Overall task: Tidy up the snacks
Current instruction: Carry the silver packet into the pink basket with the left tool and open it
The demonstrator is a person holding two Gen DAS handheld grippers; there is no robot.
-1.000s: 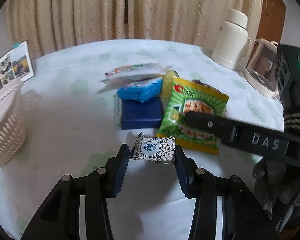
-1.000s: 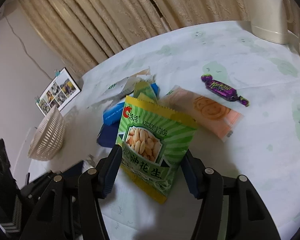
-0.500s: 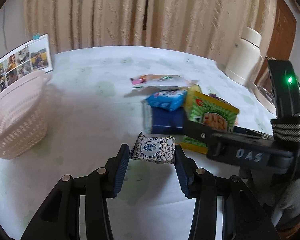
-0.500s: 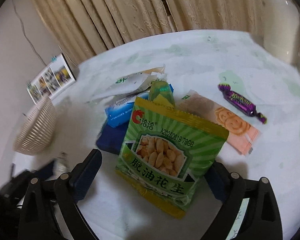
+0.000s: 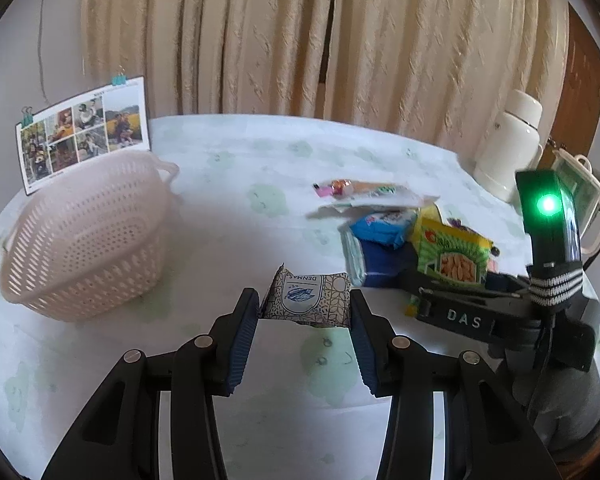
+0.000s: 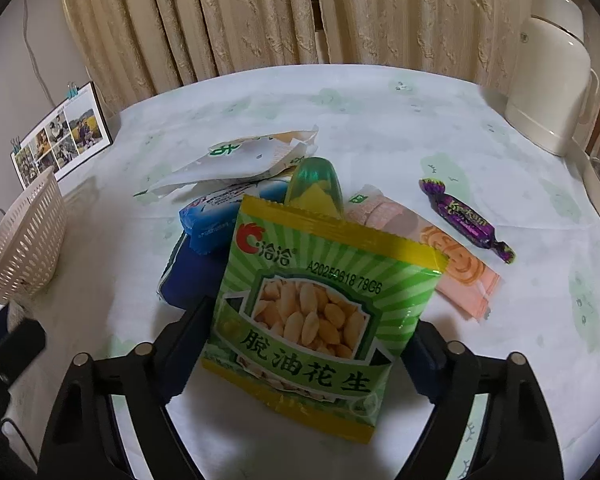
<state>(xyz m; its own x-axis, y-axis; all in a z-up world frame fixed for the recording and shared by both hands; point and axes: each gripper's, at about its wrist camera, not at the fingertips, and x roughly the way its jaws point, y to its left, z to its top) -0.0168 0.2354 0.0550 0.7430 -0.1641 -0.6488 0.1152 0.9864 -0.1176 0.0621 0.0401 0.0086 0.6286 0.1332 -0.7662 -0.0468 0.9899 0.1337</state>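
My left gripper [image 5: 304, 304] is shut on a small patterned biscuit packet [image 5: 306, 300], held above the tablecloth to the right of a pale pink basket [image 5: 84, 240]. My right gripper [image 6: 310, 320] is shut on a green peanut bag [image 6: 320, 312], which stands upright between the fingers in front of the snack pile. In the left wrist view the same peanut bag [image 5: 452, 258] shows at the right, above the other gripper's black finger. Only the basket's rim [image 6: 24, 236] shows at the far left of the right wrist view.
The pile holds a white packet [image 6: 236, 160], a light blue packet [image 6: 212, 216], a dark blue box [image 6: 188, 276], a green jelly [image 6: 316, 184] and an orange biscuit packet [image 6: 452, 268]. A purple candy [image 6: 466, 220] lies apart. A cream thermos [image 6: 548, 72] and a photo card [image 5: 84, 132] stand at the table's edges.
The left gripper has swung left with the biscuit packet, bringing the basket into view. The right gripper has taken the peanut bag and raised it upright off the table.
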